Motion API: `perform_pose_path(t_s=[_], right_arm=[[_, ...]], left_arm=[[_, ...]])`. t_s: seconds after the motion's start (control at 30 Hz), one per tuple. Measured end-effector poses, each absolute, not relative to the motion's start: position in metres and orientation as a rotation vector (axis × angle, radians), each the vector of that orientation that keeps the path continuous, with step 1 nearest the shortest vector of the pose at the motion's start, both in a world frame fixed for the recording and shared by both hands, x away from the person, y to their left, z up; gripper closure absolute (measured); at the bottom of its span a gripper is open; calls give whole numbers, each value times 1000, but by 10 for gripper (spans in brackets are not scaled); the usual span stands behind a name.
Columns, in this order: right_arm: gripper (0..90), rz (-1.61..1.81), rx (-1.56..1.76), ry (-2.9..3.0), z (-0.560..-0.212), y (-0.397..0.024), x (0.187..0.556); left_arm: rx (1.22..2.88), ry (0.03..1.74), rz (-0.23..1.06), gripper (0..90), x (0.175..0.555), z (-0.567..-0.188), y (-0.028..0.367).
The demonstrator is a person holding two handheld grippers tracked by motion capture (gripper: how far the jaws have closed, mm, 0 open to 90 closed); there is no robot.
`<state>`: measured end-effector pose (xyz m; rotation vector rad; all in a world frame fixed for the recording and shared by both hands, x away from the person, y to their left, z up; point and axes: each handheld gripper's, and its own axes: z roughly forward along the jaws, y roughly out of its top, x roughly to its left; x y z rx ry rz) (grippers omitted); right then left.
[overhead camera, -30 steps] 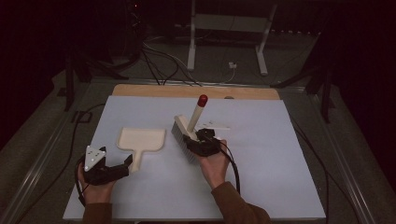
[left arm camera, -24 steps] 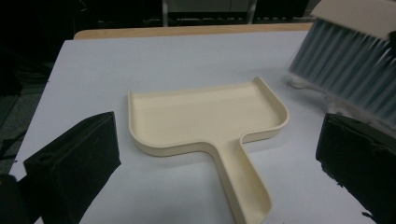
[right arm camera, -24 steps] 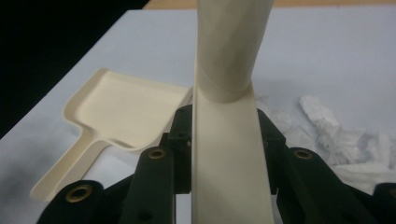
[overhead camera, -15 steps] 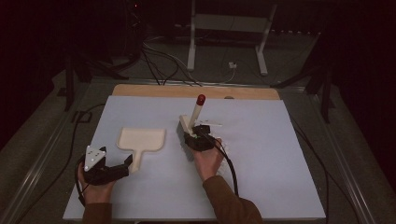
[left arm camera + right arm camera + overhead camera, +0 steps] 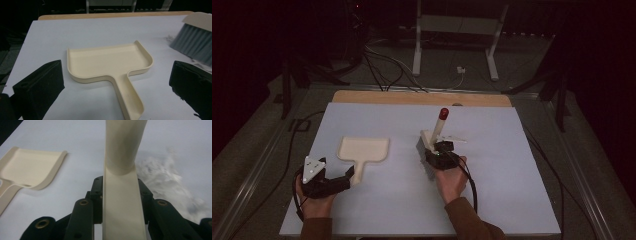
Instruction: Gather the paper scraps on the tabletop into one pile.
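Unmarked cream brush (image 5: 123, 195); unlabelled dustpan (image 5: 110, 62)

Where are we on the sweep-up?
Done: brush is clamped in the right hand-held gripper, bristles down on the mat. In hand: the left hand-held gripper is open astride the dustpan handle, not gripping. Left: the pale debris lies beside the brush, dustpan empty.

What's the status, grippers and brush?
Right gripper shut on brush. Left gripper open, straddling dustpan handle. Nothing in the way.
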<state>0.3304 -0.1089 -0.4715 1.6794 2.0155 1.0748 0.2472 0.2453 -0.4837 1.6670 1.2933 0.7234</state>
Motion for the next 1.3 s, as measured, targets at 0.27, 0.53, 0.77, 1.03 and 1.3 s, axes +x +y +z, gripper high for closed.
perform_pose_path(t_s=[0.27,0.53,0.77,1.03,1.3], right_arm=[[679,1196,1670,2039,-460,-129,310],[679,1248,1580,2044,-433,-142,303],[679,1241,1573,2020,-430,-167,312],[679,1230,1465,2042,-427,-192,333],[679,1208,1288,2072,-427,-208,353]], left_arm=[[1667,1296,719,6,247,-484,245],[1661,1299,719,6,247,-484,246],[1659,1300,718,6,247,-484,246],[1667,1301,712,6,248,-485,245],[1669,1299,708,6,248,-485,245]])
